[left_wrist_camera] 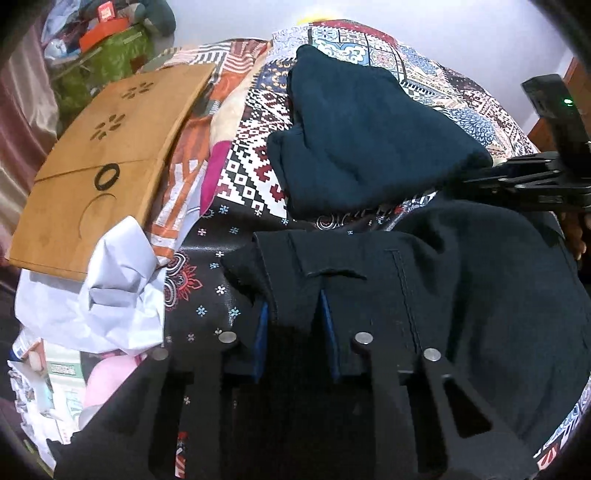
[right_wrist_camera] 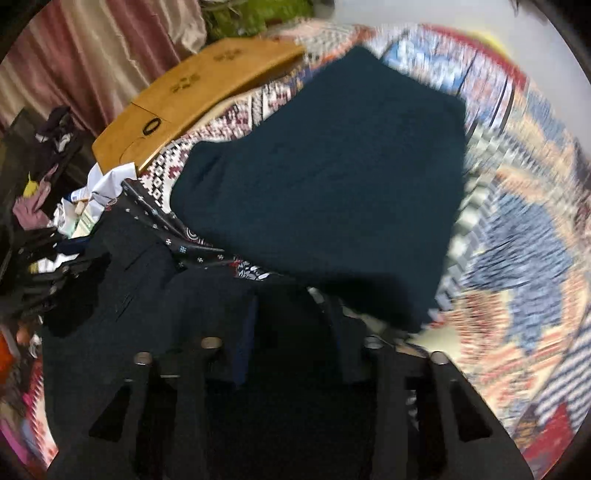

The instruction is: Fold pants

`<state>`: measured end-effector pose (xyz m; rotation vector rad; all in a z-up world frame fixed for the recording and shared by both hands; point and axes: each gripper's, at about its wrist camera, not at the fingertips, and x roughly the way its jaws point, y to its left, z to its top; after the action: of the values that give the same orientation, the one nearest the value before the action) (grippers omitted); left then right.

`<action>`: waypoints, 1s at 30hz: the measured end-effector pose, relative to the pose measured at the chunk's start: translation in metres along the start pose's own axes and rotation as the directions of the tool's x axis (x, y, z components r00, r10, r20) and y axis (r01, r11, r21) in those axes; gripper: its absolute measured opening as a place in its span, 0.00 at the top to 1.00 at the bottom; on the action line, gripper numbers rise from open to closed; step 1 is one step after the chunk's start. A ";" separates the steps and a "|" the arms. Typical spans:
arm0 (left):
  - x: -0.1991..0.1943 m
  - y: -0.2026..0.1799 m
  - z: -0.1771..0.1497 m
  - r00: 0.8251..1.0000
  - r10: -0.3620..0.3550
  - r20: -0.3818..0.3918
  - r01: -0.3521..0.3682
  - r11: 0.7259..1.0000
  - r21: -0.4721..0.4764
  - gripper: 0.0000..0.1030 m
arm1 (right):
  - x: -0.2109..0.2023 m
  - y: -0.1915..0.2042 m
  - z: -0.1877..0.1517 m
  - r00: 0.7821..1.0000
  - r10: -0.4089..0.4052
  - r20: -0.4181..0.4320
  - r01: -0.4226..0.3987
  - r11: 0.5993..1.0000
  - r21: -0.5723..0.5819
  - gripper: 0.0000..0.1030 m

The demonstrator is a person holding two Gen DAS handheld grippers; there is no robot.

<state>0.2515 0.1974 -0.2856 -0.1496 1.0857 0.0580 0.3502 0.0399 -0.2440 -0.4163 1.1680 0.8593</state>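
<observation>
The bed carries a patchwork-print bedspread (left_wrist_camera: 255,147), with a wooden lap tray (left_wrist_camera: 103,162) at 10 o'clock, crumpled white paper (left_wrist_camera: 118,288) at 8 o'clock, pink curtains (right_wrist_camera: 92,55) beyond, and a pale wall (left_wrist_camera: 443,33) at 12 o'clock. The black pants (left_wrist_camera: 461,295) lie at 4 o'clock in the left view, a folded dark teal garment (left_wrist_camera: 362,136) just behind. The left gripper (left_wrist_camera: 295,325) is clamped on the pants' waistband; the right gripper (right_wrist_camera: 291,332) pinches dark cloth, apparently the same pants.
</observation>
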 end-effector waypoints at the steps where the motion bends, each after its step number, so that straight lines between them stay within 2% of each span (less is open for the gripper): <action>1: -0.004 -0.002 -0.002 1.000 0.021 0.011 -0.021 1.000 0.017 0.78 | 0.000 0.004 -0.001 1.000 0.003 0.011 -0.003 1.000 -0.006 0.88; 3: -0.009 -0.001 -0.004 0.997 0.075 0.032 -0.076 0.996 0.036 0.80 | -0.007 0.013 -0.005 0.998 -0.018 0.056 0.020 0.999 -0.037 0.92; 5: -0.014 0.006 -0.007 0.990 0.131 0.042 -0.132 0.991 0.026 0.82 | -0.019 0.027 -0.012 0.990 -0.069 0.123 0.081 0.992 -0.096 0.94; 8: -0.016 0.024 -0.011 0.994 0.111 0.016 -0.110 0.993 -0.035 0.83 | -0.032 0.035 -0.015 0.973 -0.120 0.197 0.148 0.980 -0.131 0.95; 10: -0.012 0.026 -0.013 0.990 0.144 -0.003 -0.144 0.989 -0.039 0.84 | -0.028 0.032 -0.012 0.972 -0.145 0.185 0.166 0.981 -0.104 0.95; 11: -0.007 0.026 -0.014 0.986 0.164 -0.017 -0.164 0.986 -0.037 0.84 | -0.022 0.032 -0.010 0.969 -0.181 0.169 0.200 0.975 -0.102 0.94; 13: -0.007 0.027 -0.014 0.990 0.136 -0.030 -0.138 0.990 -0.043 0.84 | -0.014 0.034 -0.007 0.965 -0.224 0.134 0.239 0.965 -0.108 0.93; 15: -0.020 0.029 -0.014 0.993 0.115 -0.017 -0.116 0.991 -0.066 0.84 | -0.027 0.031 -0.007 0.953 -0.259 0.158 0.273 0.959 -0.077 0.92; 17: -0.036 0.029 -0.015 0.993 0.115 0.006 -0.115 0.991 -0.070 0.82 | -0.050 0.025 -0.010 0.941 -0.280 0.192 0.290 0.957 -0.026 0.86; 18: -0.043 0.029 -0.016 0.993 0.121 0.014 -0.120 0.990 -0.073 0.77 | -0.061 0.023 -0.013 0.938 -0.283 0.199 0.290 0.957 -0.008 0.86; 20: -0.058 0.033 -0.019 0.993 0.117 0.020 -0.115 0.989 -0.089 0.59 | -0.085 0.018 -0.020 0.938 -0.273 0.213 0.275 0.961 0.023 0.84; 21: -0.064 0.034 -0.022 0.994 0.108 0.025 -0.105 0.989 -0.103 0.44 | -0.098 0.017 -0.026 0.938 -0.264 0.225 0.262 0.964 0.038 0.82; 22: -0.070 0.037 -0.026 0.995 0.094 0.031 -0.089 0.988 -0.122 0.33 | -0.109 0.016 -0.031 0.939 -0.251 0.237 0.246 0.968 0.050 0.73; 23: -0.074 0.037 -0.029 0.996 0.084 0.032 -0.079 0.988 -0.133 0.31 | -0.123 0.016 -0.041 0.939 -0.235 0.252 0.227 0.972 0.061 0.60; 25: -0.078 0.038 -0.037 0.998 0.067 0.018 -0.063 0.986 -0.154 0.30 | -0.141 0.020 -0.058 0.933 -0.215 0.290 0.203 0.977 0.072 0.48; 30: -0.068 0.039 -0.065 0.998 0.006 -0.070 -0.022 0.973 -0.228 0.30 | -0.162 0.034 -0.104 0.936 -0.179 0.304 0.165 0.984 0.071 0.45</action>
<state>0.1583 0.2279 -0.2590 -0.3535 1.1470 0.1928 0.2372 -0.0705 -0.1288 -0.3276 0.8449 0.7149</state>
